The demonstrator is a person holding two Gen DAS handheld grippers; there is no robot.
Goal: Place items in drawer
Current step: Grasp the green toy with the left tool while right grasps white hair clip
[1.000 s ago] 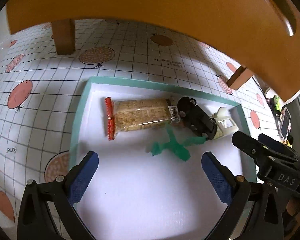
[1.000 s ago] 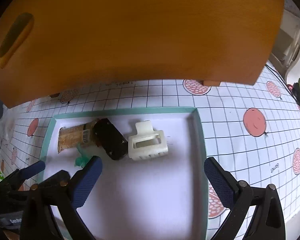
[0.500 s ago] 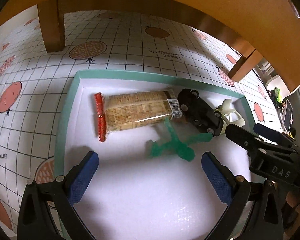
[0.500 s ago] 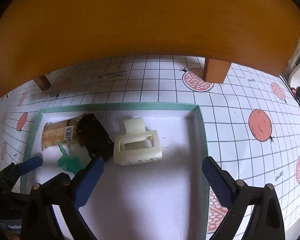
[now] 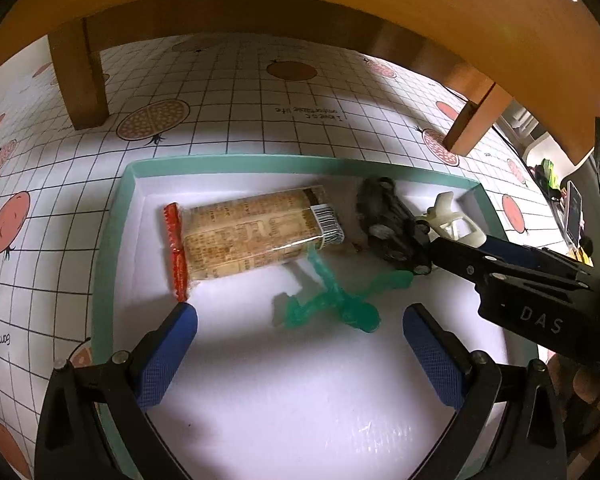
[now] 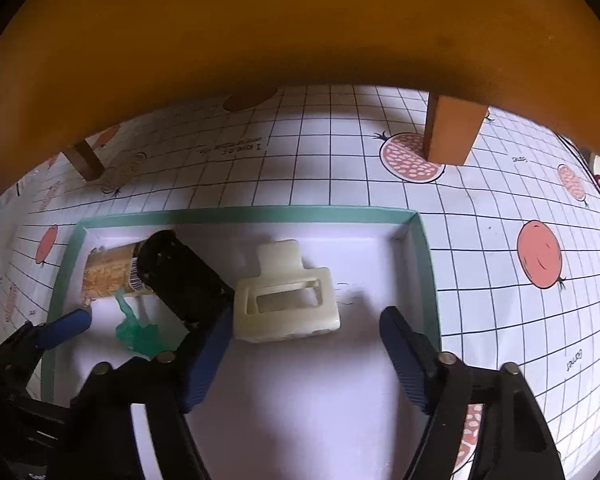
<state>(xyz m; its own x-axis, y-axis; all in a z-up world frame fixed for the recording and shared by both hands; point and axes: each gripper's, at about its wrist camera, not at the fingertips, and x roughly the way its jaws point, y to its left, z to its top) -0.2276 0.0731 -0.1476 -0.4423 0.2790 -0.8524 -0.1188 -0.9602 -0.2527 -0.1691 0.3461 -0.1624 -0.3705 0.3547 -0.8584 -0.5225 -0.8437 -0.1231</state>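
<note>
The right gripper [image 6: 306,354] is closing its blue-padded jaws around the cream ribbed plastic hair claw [image 6: 286,303] just ahead of it, pads seemingly not yet pressing, to lift it from the shallow teal-rimmed white tray [image 6: 422,256]. The left gripper [image 5: 300,354] waits wide open and empty, a crumpled green gummy figure [image 5: 332,304] ahead

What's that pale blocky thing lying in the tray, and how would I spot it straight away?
Find the shallow tray with the green rim on the checked tablecloth. Near its right end lies a cream plastic hair clip, beside a black toy car. It is the only pale, boxy item, with a slot through it and a flat tab on top.
</note>
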